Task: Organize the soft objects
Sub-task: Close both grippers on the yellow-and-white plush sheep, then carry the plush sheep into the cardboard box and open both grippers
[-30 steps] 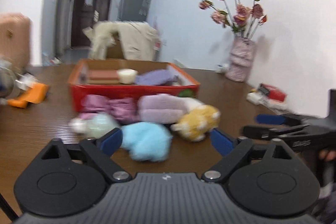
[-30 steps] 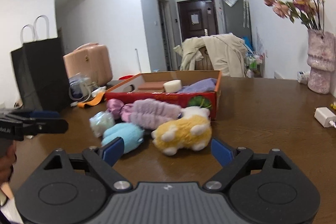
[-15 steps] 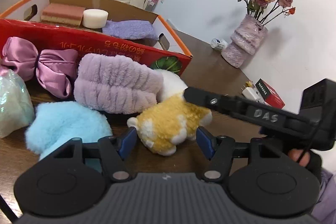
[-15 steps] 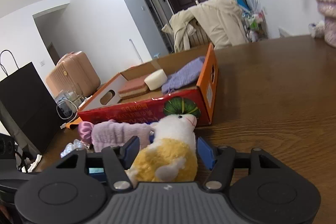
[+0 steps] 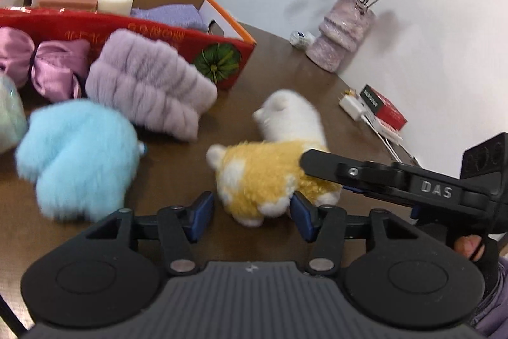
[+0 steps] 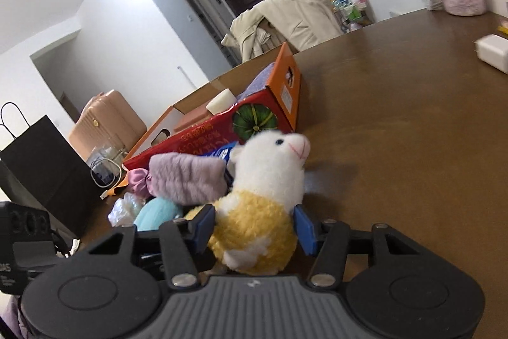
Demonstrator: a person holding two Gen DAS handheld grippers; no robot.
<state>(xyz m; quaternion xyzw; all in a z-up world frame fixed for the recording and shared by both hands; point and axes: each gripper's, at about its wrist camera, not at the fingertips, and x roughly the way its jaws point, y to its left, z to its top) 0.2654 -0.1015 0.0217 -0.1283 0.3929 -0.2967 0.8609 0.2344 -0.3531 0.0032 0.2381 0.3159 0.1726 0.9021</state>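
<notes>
A yellow-and-white plush alpaca (image 5: 260, 177) lies on the brown table (image 5: 285, 65), apart from the other soft toys. My left gripper (image 5: 252, 216) has the plush's hind end between its closing blue pads, with a thin gap on the left side. One black finger of my right gripper (image 5: 365, 177) crosses the plush's back from the right. In the right wrist view my right gripper (image 6: 254, 226) is closing, and its pads press the plush alpaca's (image 6: 263, 205) yellow body on both sides. A red cardboard box (image 5: 165, 34) stands behind.
Left of the alpaca lie a light blue fluffy toy (image 5: 79, 158), a lilac furry roll (image 5: 149, 88) and a pink satin bow (image 5: 54, 65). The box holds a sponge, a white puck and a purple cloth. A vase (image 5: 343, 37), charger (image 5: 352, 108) and red packet (image 5: 384, 111) sit right.
Both grippers came down and in on the alpaca, and their jaws narrowed around it. The alpaca now sits clear of the lilac roll. The right wrist view has rolled.
</notes>
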